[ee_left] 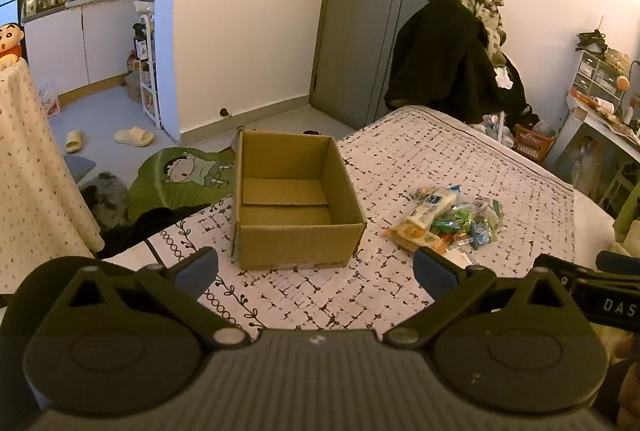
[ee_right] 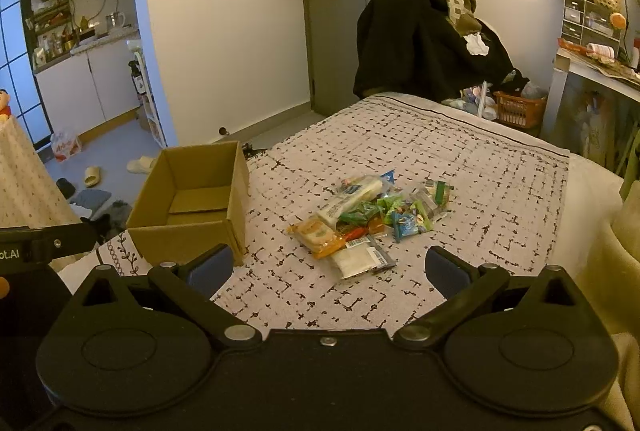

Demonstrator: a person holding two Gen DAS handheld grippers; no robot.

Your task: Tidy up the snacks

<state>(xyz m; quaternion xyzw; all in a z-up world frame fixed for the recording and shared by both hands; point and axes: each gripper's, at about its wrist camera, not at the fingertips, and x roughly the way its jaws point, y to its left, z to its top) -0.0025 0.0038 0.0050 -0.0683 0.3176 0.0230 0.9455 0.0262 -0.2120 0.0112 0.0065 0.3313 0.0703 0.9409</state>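
An open cardboard box (ee_left: pixel 296 231) (ee_right: pixel 188 235) stands empty on the patterned bed cover, near its left edge. To its right lies a heap of wrapped snacks (ee_left: pixel 448 219) (ee_right: pixel 368 219): a long white pack, orange packs, green and blue sweets, and a clear flat pack nearest me. My left gripper (ee_left: pixel 316 271) hovers open just in front of the box, nothing between its fingers. My right gripper (ee_right: pixel 328 271) hovers open in front of the snack heap, also empty. Part of the other gripper shows at each view's edge.
The bed cover (ee_right: pixel 460 167) stretches back to a chair piled with dark clothes (ee_right: pixel 420 39). A desk with drawers (ee_right: pixel 592 43) and an orange basket (ee_right: pixel 518 109) stand at the right. Left of the bed are a green cushion (ee_left: pixel 180 179), slippers and the kitchen floor.
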